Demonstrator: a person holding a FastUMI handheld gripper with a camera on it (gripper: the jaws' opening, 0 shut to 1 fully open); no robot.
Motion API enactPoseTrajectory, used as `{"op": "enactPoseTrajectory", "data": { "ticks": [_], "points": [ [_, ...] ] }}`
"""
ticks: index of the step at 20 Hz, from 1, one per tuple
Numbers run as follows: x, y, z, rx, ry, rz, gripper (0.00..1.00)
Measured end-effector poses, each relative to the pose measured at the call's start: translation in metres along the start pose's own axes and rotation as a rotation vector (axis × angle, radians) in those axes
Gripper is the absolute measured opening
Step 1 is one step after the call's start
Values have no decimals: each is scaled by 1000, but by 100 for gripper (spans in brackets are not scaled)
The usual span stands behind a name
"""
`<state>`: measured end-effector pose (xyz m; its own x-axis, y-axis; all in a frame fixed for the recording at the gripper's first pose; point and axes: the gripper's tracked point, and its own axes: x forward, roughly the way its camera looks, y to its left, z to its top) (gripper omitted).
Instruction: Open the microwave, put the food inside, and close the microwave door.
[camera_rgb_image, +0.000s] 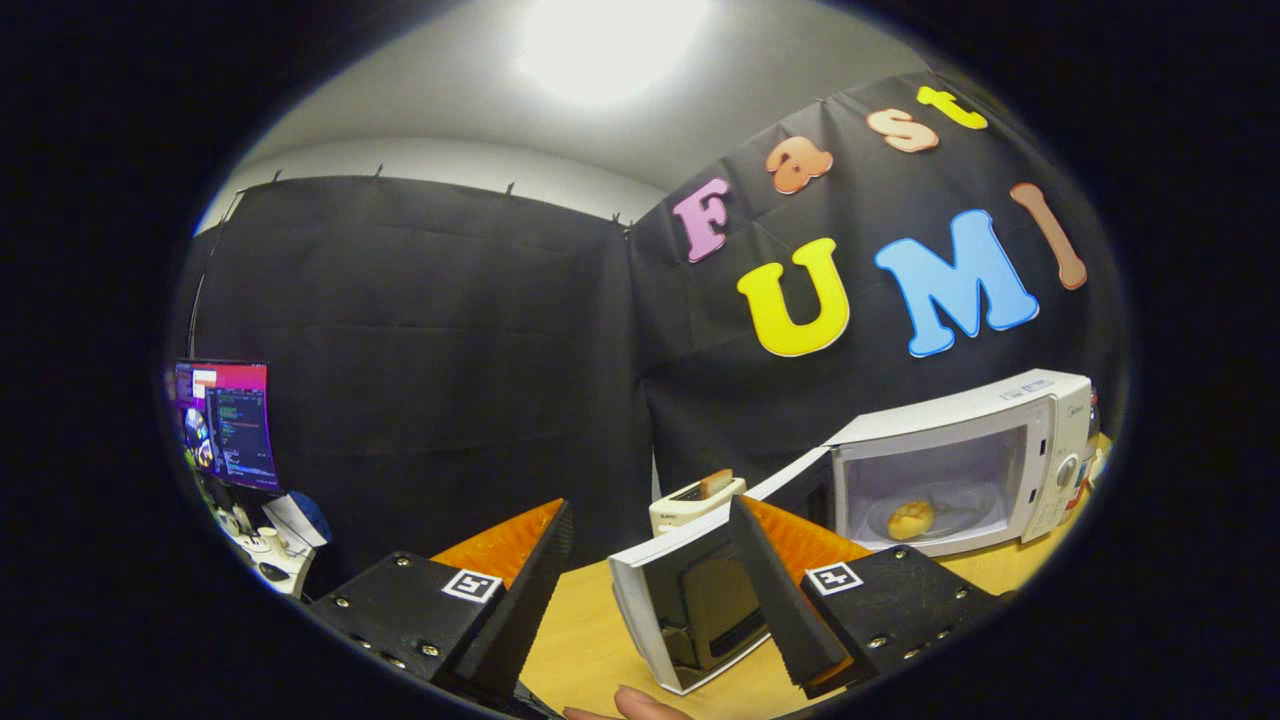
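Microwave (960, 460) door (690, 600) swung wide, food (910, 518) inside (on the turntable); claw (655, 590) spread, door's edge touching one finger

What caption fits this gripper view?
Open hand-held gripper nears the swung-open microwave door; food sits inside the microwave.

No word or number can be read here. Square black-and-white coded markers, one at lower left (472, 585) and one at lower right (834, 577), sit on the gripper (650, 508), whose fingers are spread apart. The small label (1030, 385) on top of the white box-shaped microwave (940, 412), at the right, is too small to read.
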<state>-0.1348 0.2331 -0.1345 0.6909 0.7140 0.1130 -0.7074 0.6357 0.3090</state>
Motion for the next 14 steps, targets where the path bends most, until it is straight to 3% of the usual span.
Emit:
{"op": "enactPoseTrajectory", "data": {
  "ticks": [2, 4, 10, 11, 12, 13, 14],
  "points": [
    [11, 37, -14, 22, 33, 109, 95],
    [22, 56, -39, 37, 93, 154, 95],
    [56, 77, -121, -17, 210, 118, 86],
    [60, 77, -132, -28, 230, 118, 76],
    [66, 70, -140, -44, 236, 99, 76],
    [66, 63, -144, -58, 231, 78, 62],
    [65, 55, -147, -71, 231, 45, 60]
  ]
}}
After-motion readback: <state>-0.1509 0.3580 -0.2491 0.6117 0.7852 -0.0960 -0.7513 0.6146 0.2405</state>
